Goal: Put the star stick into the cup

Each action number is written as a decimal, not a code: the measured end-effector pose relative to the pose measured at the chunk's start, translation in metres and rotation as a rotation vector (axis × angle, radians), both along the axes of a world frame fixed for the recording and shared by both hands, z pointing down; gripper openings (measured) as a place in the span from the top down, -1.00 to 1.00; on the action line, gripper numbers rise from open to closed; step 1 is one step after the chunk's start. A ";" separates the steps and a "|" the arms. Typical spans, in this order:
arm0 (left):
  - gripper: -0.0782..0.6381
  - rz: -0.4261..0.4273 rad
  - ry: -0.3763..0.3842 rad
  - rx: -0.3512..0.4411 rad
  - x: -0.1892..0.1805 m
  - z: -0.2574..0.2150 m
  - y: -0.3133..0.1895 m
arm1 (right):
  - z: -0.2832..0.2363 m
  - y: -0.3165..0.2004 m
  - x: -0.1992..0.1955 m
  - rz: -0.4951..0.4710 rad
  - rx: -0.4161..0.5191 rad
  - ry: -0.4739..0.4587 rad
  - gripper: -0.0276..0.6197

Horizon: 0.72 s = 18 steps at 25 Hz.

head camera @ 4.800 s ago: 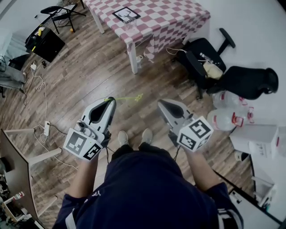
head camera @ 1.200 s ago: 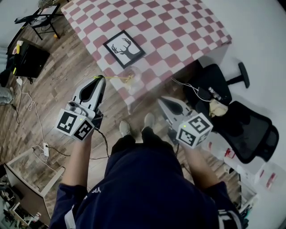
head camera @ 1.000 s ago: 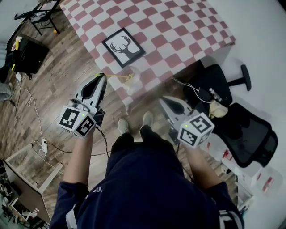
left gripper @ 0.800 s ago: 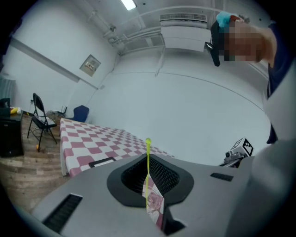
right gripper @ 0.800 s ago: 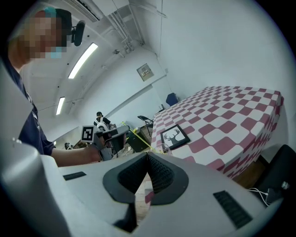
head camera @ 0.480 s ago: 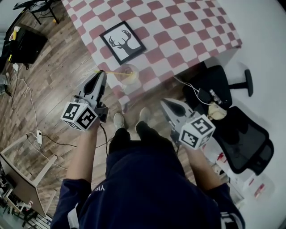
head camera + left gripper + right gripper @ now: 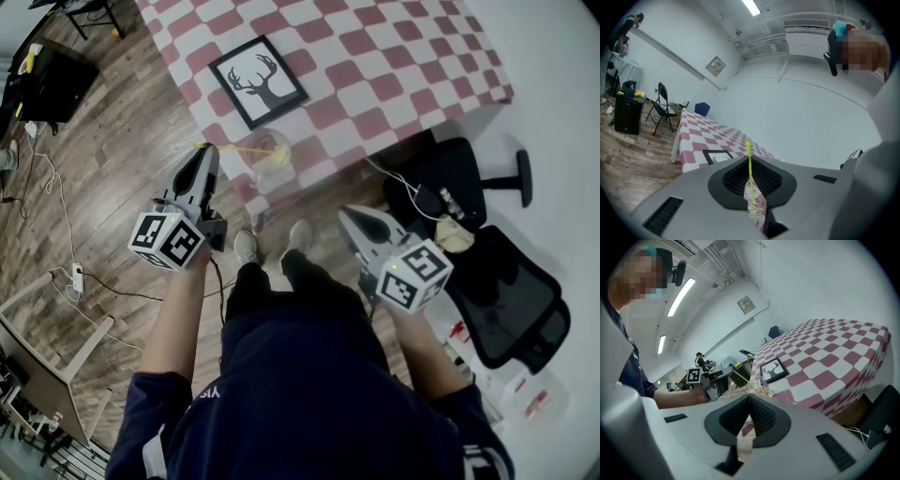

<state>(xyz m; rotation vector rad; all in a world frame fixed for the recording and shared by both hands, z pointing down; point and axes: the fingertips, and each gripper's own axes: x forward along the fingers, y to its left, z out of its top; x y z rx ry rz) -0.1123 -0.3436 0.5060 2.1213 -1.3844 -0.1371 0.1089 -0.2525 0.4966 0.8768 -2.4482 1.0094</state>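
Head view: star stick [image 7: 234, 150] is pinched at its tail by left gripper [image 7: 204, 155]. The star end is at the mouth of the cup [image 7: 269, 155], near the table [image 7: 375, 84] edge. Right gripper [image 7: 345, 214] is closed and empty.

Left gripper view: jaws have just eased slightly apart, with the stick [image 7: 748, 147] between them. The tail is best raised before release.

Right gripper view: no writing is readable.

Bright, even indoor light in all 3 views. Ceiling tube lamps [image 7: 751, 6] blow out white in both gripper views, walls washed pale. Only soft shadow, under the table [image 7: 375, 56] edge onto the wood floor [image 7: 112, 159]. Heavy fisheye bend; dark vignette round gripper views. Left gripper [image 7: 750, 158] body near lens looks soft, star stick [image 7: 749, 164] sharper.
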 end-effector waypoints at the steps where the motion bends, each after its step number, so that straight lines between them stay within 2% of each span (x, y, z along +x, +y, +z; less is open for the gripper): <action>1: 0.67 -0.007 -0.009 0.000 -0.003 0.002 0.000 | 0.001 0.000 0.000 -0.001 -0.001 0.002 0.86; 8: 0.64 -0.020 -0.063 -0.040 -0.016 0.018 0.002 | 0.006 0.003 -0.001 -0.008 -0.006 0.009 0.86; 13: 0.43 0.002 -0.066 -0.064 -0.013 0.023 0.006 | 0.003 0.004 -0.008 -0.012 0.000 0.008 0.86; 18: 0.36 0.035 -0.070 -0.081 -0.010 0.026 0.017 | -0.001 0.004 -0.016 -0.008 0.015 0.002 0.86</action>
